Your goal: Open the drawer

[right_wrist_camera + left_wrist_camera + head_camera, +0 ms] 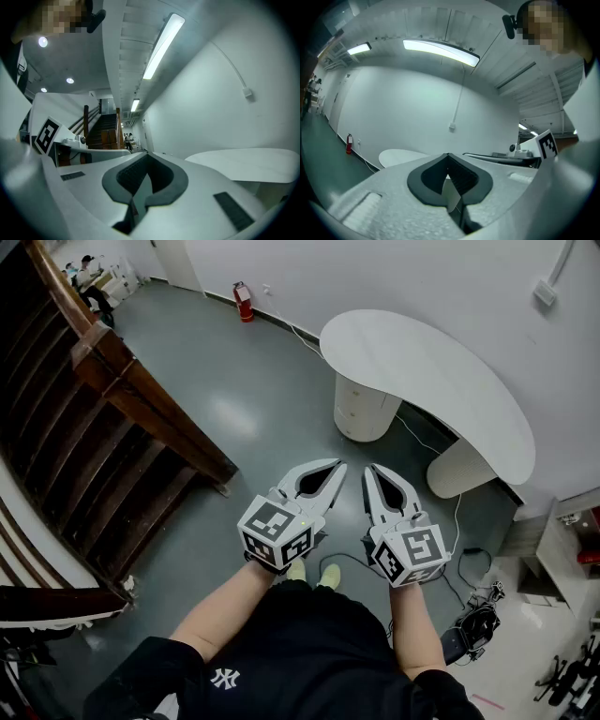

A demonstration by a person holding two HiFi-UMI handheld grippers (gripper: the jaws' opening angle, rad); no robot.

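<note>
No drawer stands out plainly in any view. Both grippers are held level over the grey floor, side by side in front of the person's body. My left gripper (pixel 339 465) is shut with nothing between its jaws, and its tips meet in the left gripper view (pixel 448 154). The right gripper (pixel 368 468) is likewise shut and empty, its jaws closed to a point in the right gripper view (pixel 146 153). Ahead of them stands a white curved table (pixel 422 362) on a round white pedestal (pixel 361 409) that shows faint horizontal seams.
A dark wooden stair railing (pixel 122 381) runs along the left. A red fire extinguisher (pixel 244 302) stands by the far wall. Cables and dark gear (pixel 473 620) lie on the floor at the right, next to a low cabinet (pixel 553 563).
</note>
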